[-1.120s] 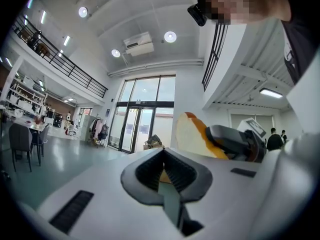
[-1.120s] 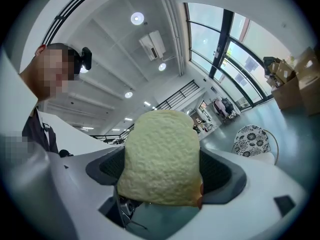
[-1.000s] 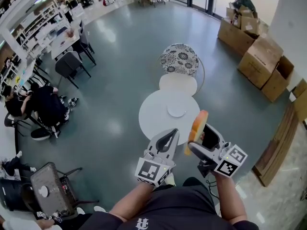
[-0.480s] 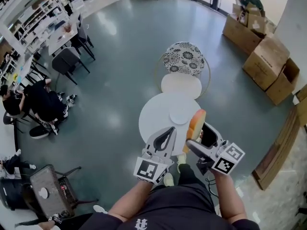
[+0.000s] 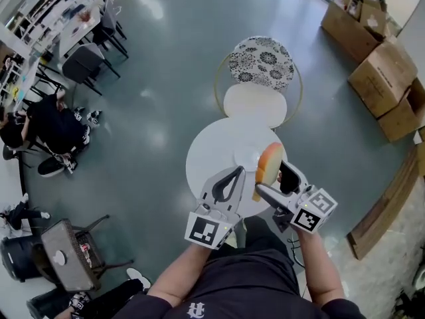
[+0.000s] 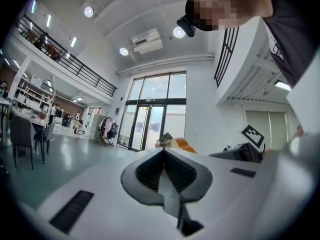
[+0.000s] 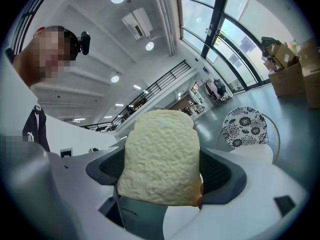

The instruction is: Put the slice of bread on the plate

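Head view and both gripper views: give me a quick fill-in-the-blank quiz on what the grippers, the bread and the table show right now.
The right gripper is ___ on the pale, tan-crusted slice of bread.
The left gripper's jaws are together and hold ___.
The small round white plate lies on the round ___ table.
Missing words: shut; nothing; white.

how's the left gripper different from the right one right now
The left gripper holds nothing; the right gripper grips the slice of bread, standing upright. The left gripper's jaws touch each other; the right gripper's are held apart by the slice. Both hang over the near edge of the white table.
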